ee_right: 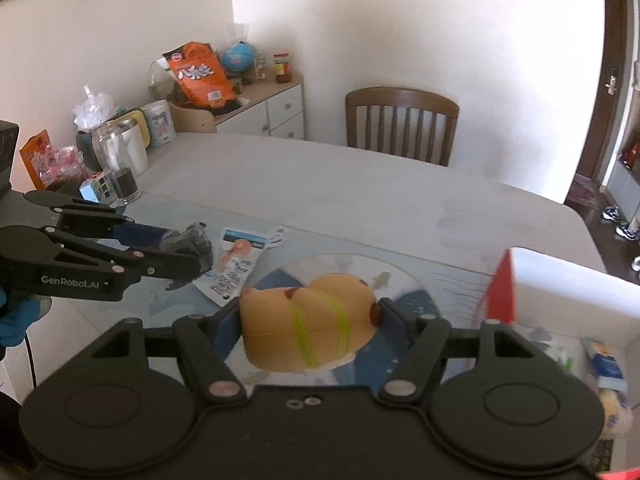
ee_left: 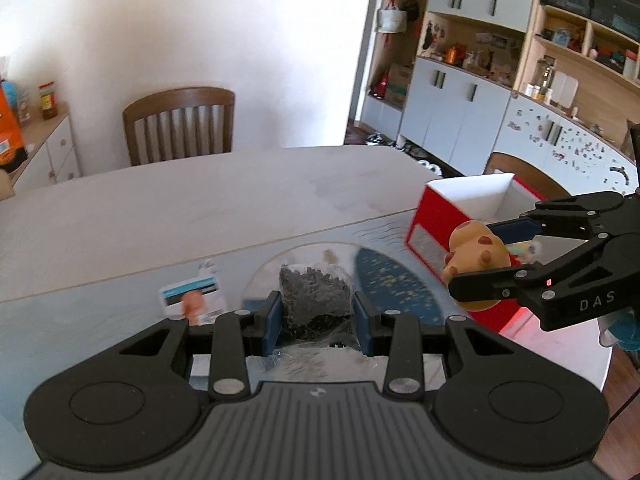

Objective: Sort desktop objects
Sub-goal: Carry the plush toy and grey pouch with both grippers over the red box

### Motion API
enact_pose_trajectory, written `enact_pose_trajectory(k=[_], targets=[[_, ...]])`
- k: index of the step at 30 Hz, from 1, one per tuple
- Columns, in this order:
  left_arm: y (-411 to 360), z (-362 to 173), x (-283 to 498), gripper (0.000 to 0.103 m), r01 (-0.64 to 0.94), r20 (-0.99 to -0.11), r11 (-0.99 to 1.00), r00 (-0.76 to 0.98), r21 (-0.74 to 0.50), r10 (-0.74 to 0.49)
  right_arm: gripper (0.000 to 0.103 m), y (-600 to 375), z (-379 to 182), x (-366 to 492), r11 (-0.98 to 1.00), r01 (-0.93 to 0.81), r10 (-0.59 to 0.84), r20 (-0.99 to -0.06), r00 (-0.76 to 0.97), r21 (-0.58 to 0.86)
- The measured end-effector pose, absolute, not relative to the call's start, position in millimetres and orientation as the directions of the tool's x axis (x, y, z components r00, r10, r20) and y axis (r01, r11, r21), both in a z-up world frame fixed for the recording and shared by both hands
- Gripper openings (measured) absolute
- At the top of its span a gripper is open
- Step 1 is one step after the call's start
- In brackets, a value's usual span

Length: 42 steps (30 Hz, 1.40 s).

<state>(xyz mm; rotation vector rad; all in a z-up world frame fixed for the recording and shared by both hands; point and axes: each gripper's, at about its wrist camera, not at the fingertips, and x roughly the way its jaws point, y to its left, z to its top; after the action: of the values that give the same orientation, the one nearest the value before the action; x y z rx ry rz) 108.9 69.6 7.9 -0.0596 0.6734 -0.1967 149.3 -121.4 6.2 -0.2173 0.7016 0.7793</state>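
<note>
My left gripper [ee_left: 316, 314] is shut on a clear bag of small dark pellets [ee_left: 314, 298], held above the patterned mat [ee_left: 380, 280]. From the right wrist view that left gripper [ee_right: 188, 248] comes in from the left with the dark bag [ee_right: 194, 242] in its tips. My right gripper [ee_right: 310, 320] is shut on a tan soft toy with brown spots and green bands [ee_right: 308, 320]. The left wrist view shows the right gripper [ee_left: 476, 256] holding the toy [ee_left: 476, 254] in front of a red and white open box [ee_left: 464, 196].
A printed packet [ee_right: 236, 260] lies flat on the mat, also visible as a packet [ee_left: 192, 296] left of the bag. A glass jar [ee_right: 116, 164], cups and snack bags crowd the table's far left. A wooden chair [ee_right: 402, 124] stands behind the table [ee_right: 360, 192]. The box [ee_right: 560, 280] holds several items.
</note>
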Motion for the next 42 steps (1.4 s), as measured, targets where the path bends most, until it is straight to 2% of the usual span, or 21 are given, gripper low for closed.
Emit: enact_pose_trajectory(k=[19, 42], targets=[[-43.1, 26.4, 151.5, 0.036, 0.293, -0.589, 0.951, 0.753, -0.097, -0.292, 0.071, -222.7, 17.7, 169.3, 0.777, -0.625, 0.526, -0.617, 0.585, 0.071], [-162.6, 15.8, 202.2, 0.036, 0.423, -0.613, 0.903, 0.694, -0.076, -0.377, 0.071, -320.2, 1.2, 209.2, 0.833, -0.549, 0.457, -0.644, 0.614, 0.067]])
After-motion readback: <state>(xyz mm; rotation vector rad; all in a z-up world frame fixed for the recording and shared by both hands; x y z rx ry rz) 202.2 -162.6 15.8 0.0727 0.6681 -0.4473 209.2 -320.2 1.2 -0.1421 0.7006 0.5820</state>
